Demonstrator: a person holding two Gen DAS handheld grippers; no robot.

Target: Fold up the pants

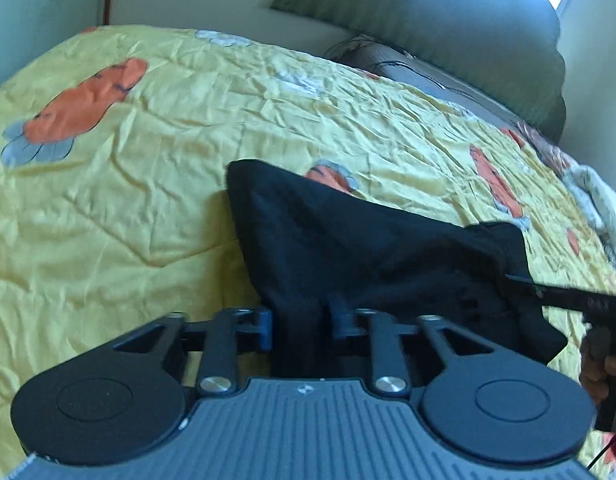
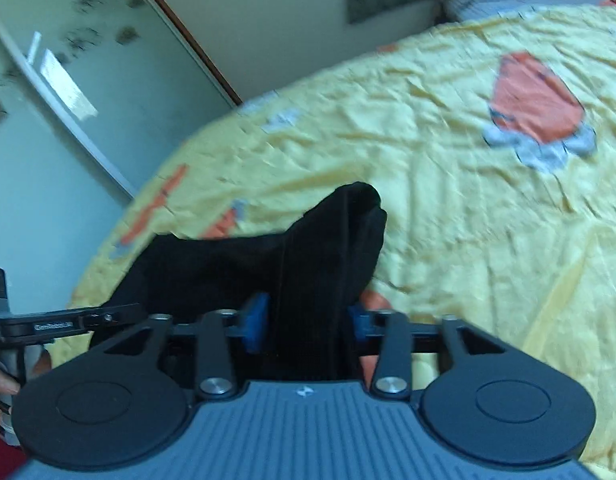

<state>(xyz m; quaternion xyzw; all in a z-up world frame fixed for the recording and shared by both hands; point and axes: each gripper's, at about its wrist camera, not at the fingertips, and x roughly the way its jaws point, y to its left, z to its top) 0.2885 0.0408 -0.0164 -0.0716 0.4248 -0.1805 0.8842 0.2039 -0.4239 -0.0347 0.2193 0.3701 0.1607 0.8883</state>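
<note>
While the left gripper [image 1: 304, 324] points down over the yellow bedspread [image 1: 128, 220], the black pants [image 1: 347, 248] run between its half-parted jaws; whether the pads press the cloth I cannot tell. The fabric lies bunched and dark, stretching right to the other gripper. In the right wrist view, the right gripper [image 2: 308, 322] likewise straddles a raised fold of pants [image 2: 327, 256], blue pads [image 2: 256, 322] apart, grip uncertain.
</note>
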